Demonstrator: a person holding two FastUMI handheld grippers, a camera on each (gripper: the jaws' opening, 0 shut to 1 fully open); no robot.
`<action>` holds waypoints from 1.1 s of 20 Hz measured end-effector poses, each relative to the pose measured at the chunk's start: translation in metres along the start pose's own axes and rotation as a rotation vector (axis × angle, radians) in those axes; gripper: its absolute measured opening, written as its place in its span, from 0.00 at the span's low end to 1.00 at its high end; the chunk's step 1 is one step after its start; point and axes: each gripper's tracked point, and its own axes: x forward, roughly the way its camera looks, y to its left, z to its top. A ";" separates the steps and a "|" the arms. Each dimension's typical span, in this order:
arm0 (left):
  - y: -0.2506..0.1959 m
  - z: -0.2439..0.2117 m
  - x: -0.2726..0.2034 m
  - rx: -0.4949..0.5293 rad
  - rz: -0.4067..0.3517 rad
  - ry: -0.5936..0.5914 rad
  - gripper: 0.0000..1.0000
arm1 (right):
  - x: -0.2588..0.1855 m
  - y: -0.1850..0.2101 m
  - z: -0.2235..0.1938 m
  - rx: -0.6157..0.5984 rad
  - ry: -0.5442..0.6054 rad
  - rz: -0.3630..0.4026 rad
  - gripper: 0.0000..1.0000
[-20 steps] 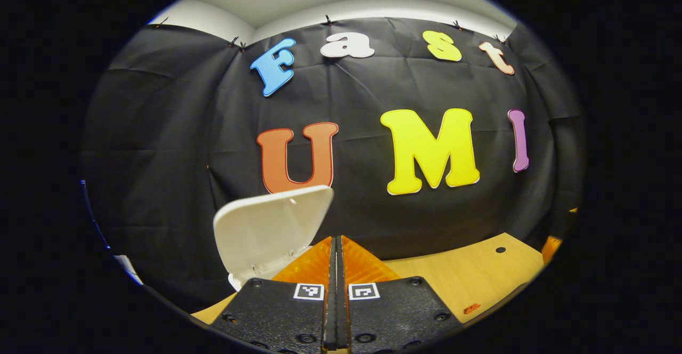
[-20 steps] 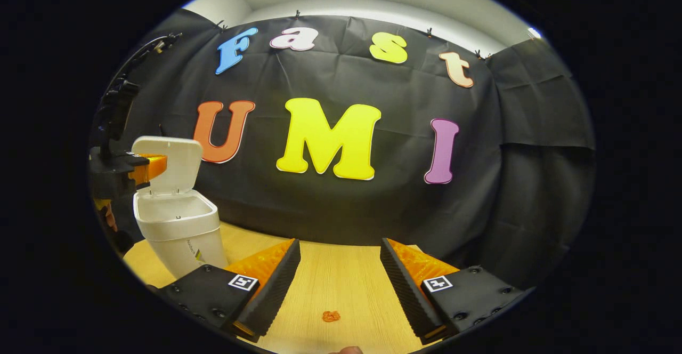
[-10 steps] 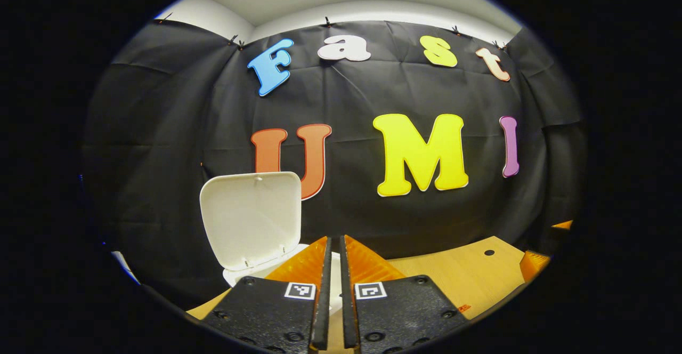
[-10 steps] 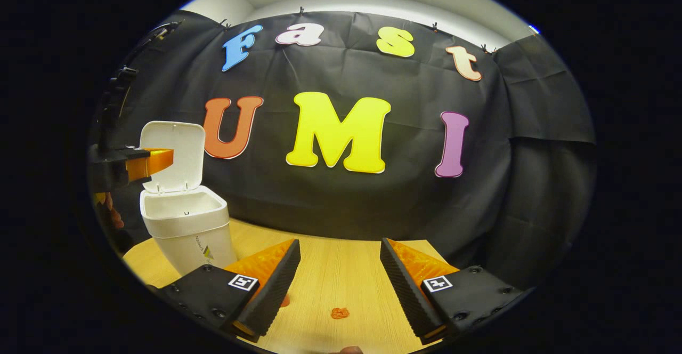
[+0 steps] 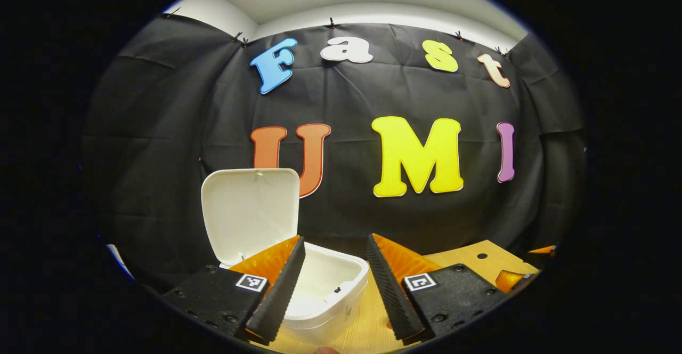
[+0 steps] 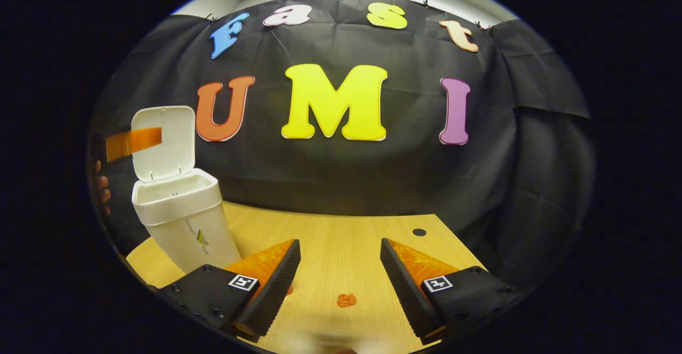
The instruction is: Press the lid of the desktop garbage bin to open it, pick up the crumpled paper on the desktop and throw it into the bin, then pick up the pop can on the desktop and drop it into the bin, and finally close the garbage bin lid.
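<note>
The white desktop bin stands at the table's left with its lid swung up and the mouth open. In the left gripper view the bin's rim lies just below and ahead, the raised lid behind it. My left gripper is open over the bin's mouth with nothing between its fingers. It also shows blurred in front of the lid as the left gripper in the right gripper view. My right gripper is open above the table, holding nothing. A small orange-red crumpled scrap lies between its fingers on the wood.
The wooden table runs back to the black cloth wall and has a round cable hole at the far right. A hand shows at the left edge beside the bin. A pale blur sits at the bottom edge.
My left gripper went from shut to open and drew back, so the bin's mouth now shows. The lid swung from tilted to fully upright. The right gripper view tipped downward.
</note>
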 end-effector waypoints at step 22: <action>0.010 0.010 -0.013 -0.006 0.095 -0.027 0.94 | 0.125 -0.028 -0.209 -0.039 0.560 0.024 0.96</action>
